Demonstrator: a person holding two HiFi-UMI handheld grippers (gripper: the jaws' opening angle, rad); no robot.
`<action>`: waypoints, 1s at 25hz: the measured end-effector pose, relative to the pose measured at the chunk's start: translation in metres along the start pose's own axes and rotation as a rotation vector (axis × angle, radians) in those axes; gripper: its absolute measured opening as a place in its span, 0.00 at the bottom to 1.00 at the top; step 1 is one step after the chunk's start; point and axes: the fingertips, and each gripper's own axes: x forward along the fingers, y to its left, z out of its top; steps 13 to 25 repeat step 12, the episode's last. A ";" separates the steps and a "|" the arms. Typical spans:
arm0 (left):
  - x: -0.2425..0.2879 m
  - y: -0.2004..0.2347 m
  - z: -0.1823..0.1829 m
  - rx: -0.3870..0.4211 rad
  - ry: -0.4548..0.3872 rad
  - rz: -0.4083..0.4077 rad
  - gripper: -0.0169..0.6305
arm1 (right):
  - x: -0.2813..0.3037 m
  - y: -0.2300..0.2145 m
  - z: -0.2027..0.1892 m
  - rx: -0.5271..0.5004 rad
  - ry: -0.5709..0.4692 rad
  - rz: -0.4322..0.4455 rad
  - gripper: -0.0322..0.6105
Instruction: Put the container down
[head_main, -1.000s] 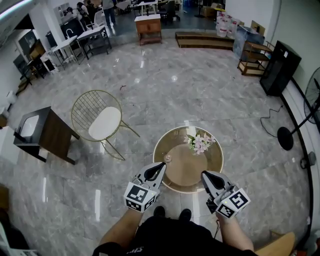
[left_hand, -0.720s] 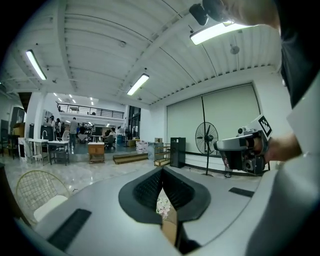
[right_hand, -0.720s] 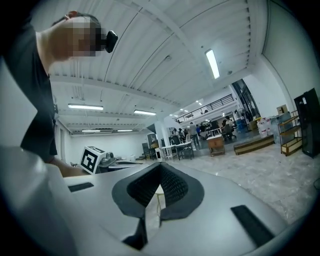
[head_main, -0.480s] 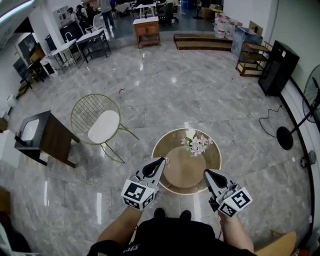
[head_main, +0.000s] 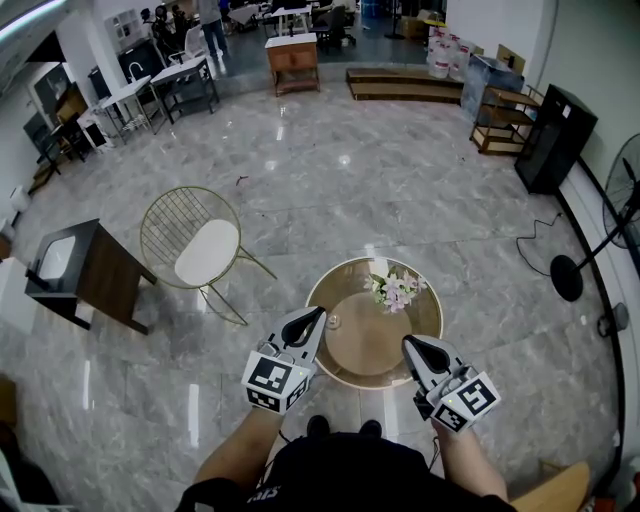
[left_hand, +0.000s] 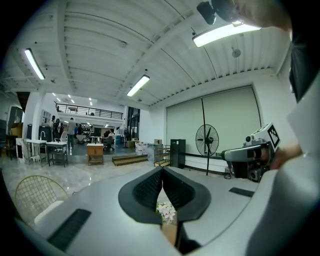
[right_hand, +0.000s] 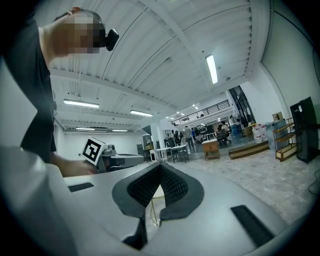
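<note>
A round gold-rimmed table (head_main: 428, 300) stands just ahead of me with a bunch of pale pink flowers (head_main: 395, 288) at its far side. A small pale round object (head_main: 333, 322) sits on the tabletop near its left edge. My left gripper (head_main: 318, 312) hovers over that edge, close beside the object, shut with nothing between its jaws (left_hand: 162, 169). My right gripper (head_main: 406, 344) hangs over the table's near right edge, also shut and empty (right_hand: 160, 165). The flowers (left_hand: 166, 212) show through the gap below the left jaws.
A gold wire chair (head_main: 195, 245) with a white seat stands to the left, and a dark side table (head_main: 85, 270) beyond it. A standing fan (head_main: 590, 250) and a black cabinet (head_main: 553, 135) line the right wall. Polished marble floor surrounds the table.
The left gripper's tip has crept slightly forward and left over the table's edge. The right gripper has barely moved. Both stay shut.
</note>
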 end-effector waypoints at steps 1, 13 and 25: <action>0.000 -0.001 -0.001 -0.004 0.002 -0.002 0.05 | -0.001 0.000 0.001 0.000 0.001 -0.001 0.07; -0.019 0.002 -0.014 -0.024 0.024 0.018 0.05 | 0.000 0.009 0.004 -0.019 -0.005 0.008 0.07; -0.019 0.002 -0.014 -0.024 0.024 0.018 0.05 | 0.000 0.009 0.004 -0.019 -0.005 0.008 0.07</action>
